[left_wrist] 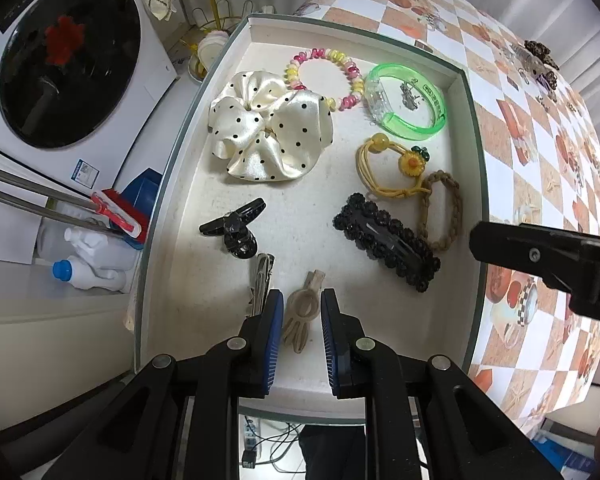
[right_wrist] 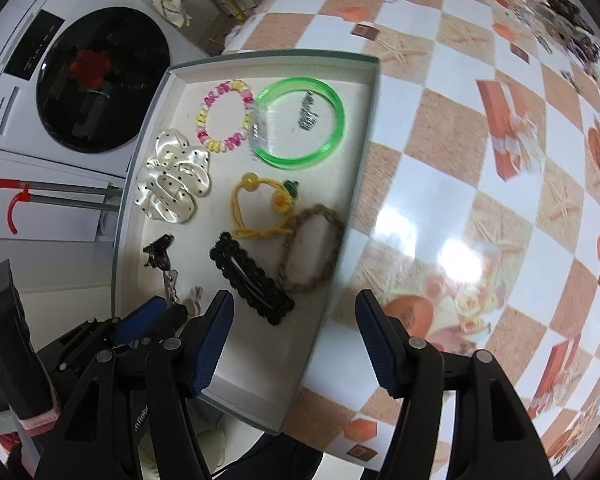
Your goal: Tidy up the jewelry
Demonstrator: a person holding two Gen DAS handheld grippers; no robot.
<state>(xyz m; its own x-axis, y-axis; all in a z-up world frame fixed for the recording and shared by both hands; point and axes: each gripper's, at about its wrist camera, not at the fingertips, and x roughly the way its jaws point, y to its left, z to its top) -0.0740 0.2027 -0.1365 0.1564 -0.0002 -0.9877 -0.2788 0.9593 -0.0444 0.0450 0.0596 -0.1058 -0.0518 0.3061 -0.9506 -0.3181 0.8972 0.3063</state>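
Inside, a shallow white tray (left_wrist: 458, 168) with a grey-green rim is seen on a table (right_wrist: 460, 160) covered in an orange-and-white checked cloth, and the hair pieces and bracelets are laid out in it. At the far end a pink-and-yellow beaded bracelet (left_wrist: 325, 78) lies beside a clear green bangle (left_wrist: 410, 101), which rings a small metal charm (left_wrist: 408, 96). A cream satin scrunchie (left_wrist: 268, 132) with black dots sits to the left. Nearer, a yellow hair tie (left_wrist: 392, 168) with a sunflower bead touches a braided tan hair tie (left_wrist: 440, 212), and a black scalloped snap clip (left_wrist: 388, 242) lies slanted just beside them. A small black claw clip (left_wrist: 236, 228) and a silver clip (left_wrist: 262, 280) are placed toward the left wall.

The left gripper (left_wrist: 302, 332) is held low over the tray's near end, its jaws narrowed on either side of a beige hair clip (left_wrist: 302, 312); whether the pads touch it cannot be told. The right gripper (right_wrist: 294, 340) is held with its jaws wide apart and empty, straddling the tray's right edge.
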